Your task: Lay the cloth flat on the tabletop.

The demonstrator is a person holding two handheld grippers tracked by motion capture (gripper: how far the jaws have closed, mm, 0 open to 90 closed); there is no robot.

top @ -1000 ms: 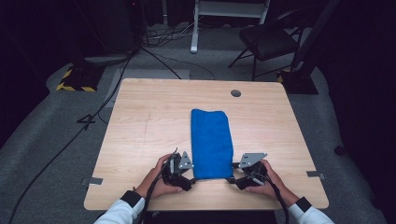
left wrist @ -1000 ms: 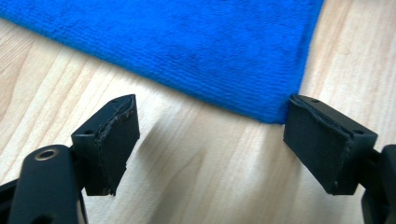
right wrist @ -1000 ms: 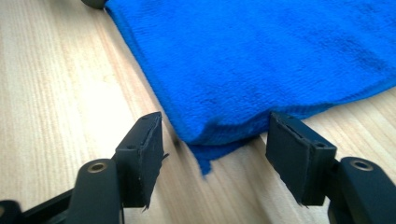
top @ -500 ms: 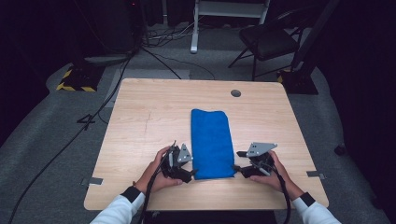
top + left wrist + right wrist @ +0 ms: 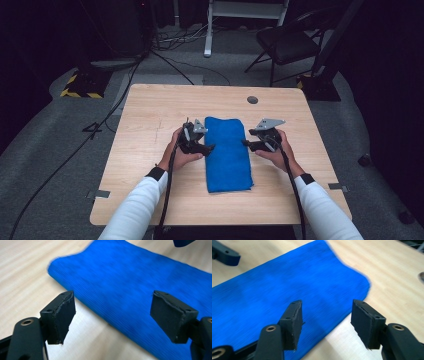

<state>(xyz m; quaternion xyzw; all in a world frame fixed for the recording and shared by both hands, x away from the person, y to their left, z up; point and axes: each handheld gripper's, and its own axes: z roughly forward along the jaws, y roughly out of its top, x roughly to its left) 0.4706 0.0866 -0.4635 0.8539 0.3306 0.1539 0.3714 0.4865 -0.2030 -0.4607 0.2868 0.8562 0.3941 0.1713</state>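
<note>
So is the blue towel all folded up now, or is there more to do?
The blue towel already lies folded into a long strip on the table. Right now the left gripper and right gripper sit open at its two long edges, holding nothing. Probably one more fold is left.

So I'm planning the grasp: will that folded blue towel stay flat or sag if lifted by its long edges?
The folded blue towel looks soft and layered, so it would probably sag between the left gripper and right gripper. Its ribbed weave suggests decent grip. It likely slides on the smooth table if pushed.
</note>
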